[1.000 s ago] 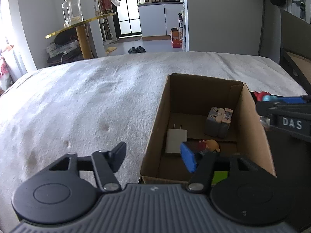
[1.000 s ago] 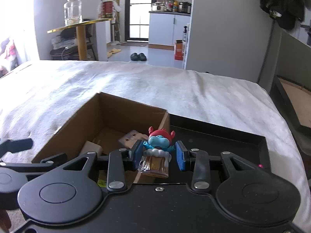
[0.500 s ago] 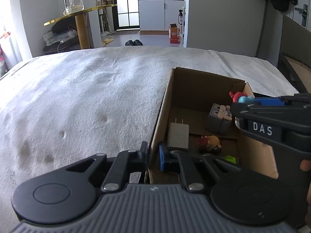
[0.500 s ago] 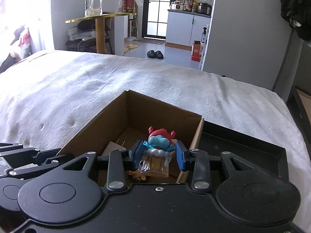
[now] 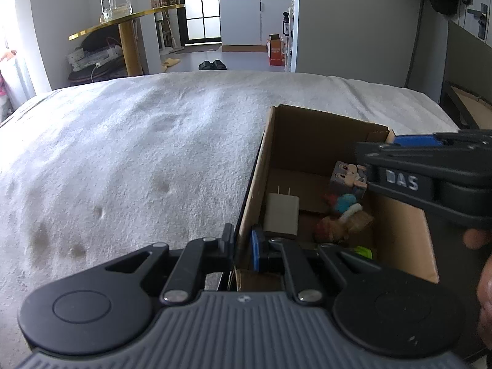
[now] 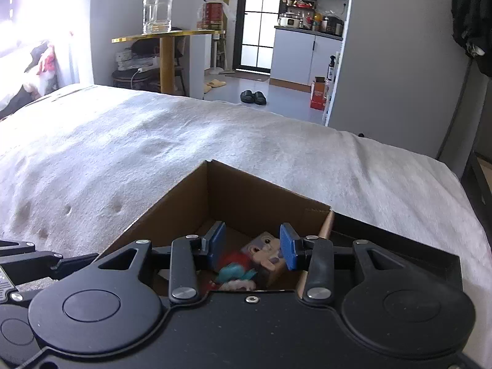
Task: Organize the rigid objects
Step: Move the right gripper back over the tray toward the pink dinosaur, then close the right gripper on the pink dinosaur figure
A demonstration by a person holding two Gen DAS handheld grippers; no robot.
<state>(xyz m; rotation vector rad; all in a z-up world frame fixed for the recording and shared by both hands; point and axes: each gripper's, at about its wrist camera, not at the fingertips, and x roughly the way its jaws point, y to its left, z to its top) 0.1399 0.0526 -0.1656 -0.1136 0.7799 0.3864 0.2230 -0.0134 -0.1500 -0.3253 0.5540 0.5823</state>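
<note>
A brown cardboard box (image 5: 310, 135) sits on the white bedspread; it also shows in the right wrist view (image 6: 246, 190). My left gripper (image 5: 241, 250) is shut on the box's near left wall. My right gripper (image 6: 252, 247) is open above the box and empty. The blue and red figurine (image 6: 235, 269) lies blurred in the box below it, also in the left wrist view (image 5: 343, 203). Inside are a white charger (image 5: 281, 216), a grey cube toy (image 5: 347, 176), a small doll (image 5: 329, 230) and a green piece (image 5: 363, 252).
A black tray (image 6: 396, 252) lies right of the box. The white bedspread (image 5: 123, 160) stretches to the left and behind. A gold round table with a glass jar (image 5: 115, 0) stands beyond the bed. A hand (image 5: 484, 276) shows at right.
My right gripper opened and the blue and red figurine dropped from it into the box. My left gripper stayed shut on the box wall and the right one moved further over the box.
</note>
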